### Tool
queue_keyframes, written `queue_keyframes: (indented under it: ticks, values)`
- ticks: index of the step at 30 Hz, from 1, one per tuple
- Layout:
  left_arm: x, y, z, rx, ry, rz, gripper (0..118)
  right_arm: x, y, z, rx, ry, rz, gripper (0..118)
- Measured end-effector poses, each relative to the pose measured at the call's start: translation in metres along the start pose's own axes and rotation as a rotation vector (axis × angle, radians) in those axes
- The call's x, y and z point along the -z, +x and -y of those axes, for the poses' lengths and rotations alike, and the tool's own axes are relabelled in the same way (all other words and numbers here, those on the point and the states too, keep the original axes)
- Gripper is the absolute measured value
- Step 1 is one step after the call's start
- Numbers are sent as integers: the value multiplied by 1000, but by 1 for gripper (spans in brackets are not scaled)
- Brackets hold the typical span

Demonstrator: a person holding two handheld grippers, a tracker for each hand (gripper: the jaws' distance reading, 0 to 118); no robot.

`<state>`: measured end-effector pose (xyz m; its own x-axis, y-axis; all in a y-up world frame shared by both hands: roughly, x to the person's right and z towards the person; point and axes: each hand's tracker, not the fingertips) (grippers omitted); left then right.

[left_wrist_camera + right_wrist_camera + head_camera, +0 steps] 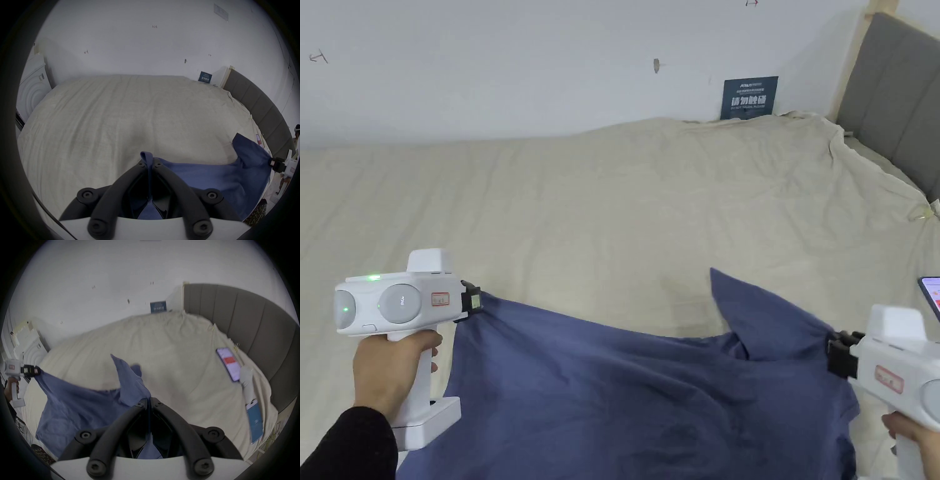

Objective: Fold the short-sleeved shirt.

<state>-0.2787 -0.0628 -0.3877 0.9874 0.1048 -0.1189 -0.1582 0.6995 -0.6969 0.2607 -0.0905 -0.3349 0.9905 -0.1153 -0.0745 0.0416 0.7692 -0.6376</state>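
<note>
Blue shirt (625, 394) over cream-sheeted bed (581, 206) by white wall (487, 62), both tongs clamped on its edge.

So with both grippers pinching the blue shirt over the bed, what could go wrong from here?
Each grip looks thin: the left gripper and right gripper pinch only a narrow bit of shirt, so a tug could pull it free. One sleeve sticks up and may fold in crooked. The phone lies on the bed near the right side and could get swept.
</note>
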Motion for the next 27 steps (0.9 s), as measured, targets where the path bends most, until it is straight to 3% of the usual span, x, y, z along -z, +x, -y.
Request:
queue_keyframes:
  ticks: [7, 17, 22, 27]
  values:
    - [-64, -27, -20, -30, 111, -37, 0, -46, -6, -60, -24, 162, -41, 1]
    - [-163, -63, -92, -103, 358, -87, 0, -76, -44, -155, -46, 359, -113, 1]
    - [-205, -74, -138, -161, 498, -85, 0, -90, -65, -212, -74, 471, -122, 1]
    - [-224, -70, -177, -107, 550, -102, 0, -95, -80, -266, -105, 551, -96, 1]
